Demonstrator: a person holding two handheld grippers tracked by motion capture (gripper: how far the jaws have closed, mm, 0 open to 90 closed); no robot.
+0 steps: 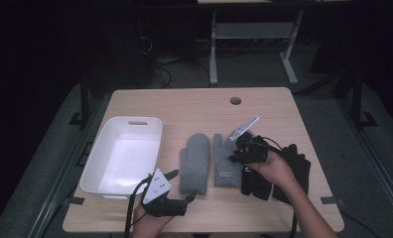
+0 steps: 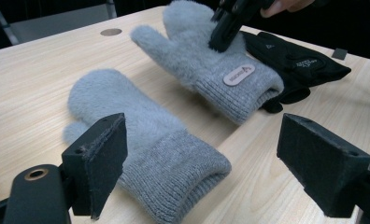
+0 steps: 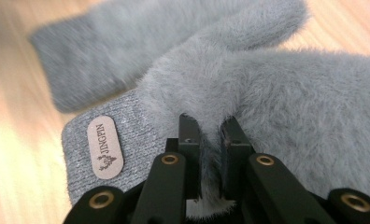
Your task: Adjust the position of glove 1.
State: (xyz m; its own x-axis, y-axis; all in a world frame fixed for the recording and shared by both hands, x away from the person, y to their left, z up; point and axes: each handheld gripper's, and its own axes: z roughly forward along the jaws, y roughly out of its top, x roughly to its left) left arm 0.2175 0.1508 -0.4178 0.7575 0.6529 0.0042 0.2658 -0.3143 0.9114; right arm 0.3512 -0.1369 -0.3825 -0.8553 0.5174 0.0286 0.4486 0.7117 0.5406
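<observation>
Two fluffy grey mittens lie side by side on the wooden table [image 1: 194,106]. The left mitten [image 1: 194,161] [image 2: 141,140] lies flat. My right gripper [image 1: 236,154] [image 3: 210,140] is shut on the fuzzy fabric of the right mitten [image 1: 223,163] [image 2: 206,60] [image 3: 267,88], the one with a leather label [image 3: 105,147], and a fold of it is pinched between the jaws. That mitten is raised a little off the table in the left gripper view. My left gripper [image 1: 180,186] [image 2: 211,158] stands open near the front edge, its jaws wide apart on either side of the left mitten's cuff, touching nothing.
A white plastic bin [image 1: 122,153] sits at the table's left. A pair of black gloves [image 1: 284,171] [image 2: 290,60] lies to the right of the grey mittens, partly under the right hand. A round cable hole [image 1: 235,100] is near the far edge.
</observation>
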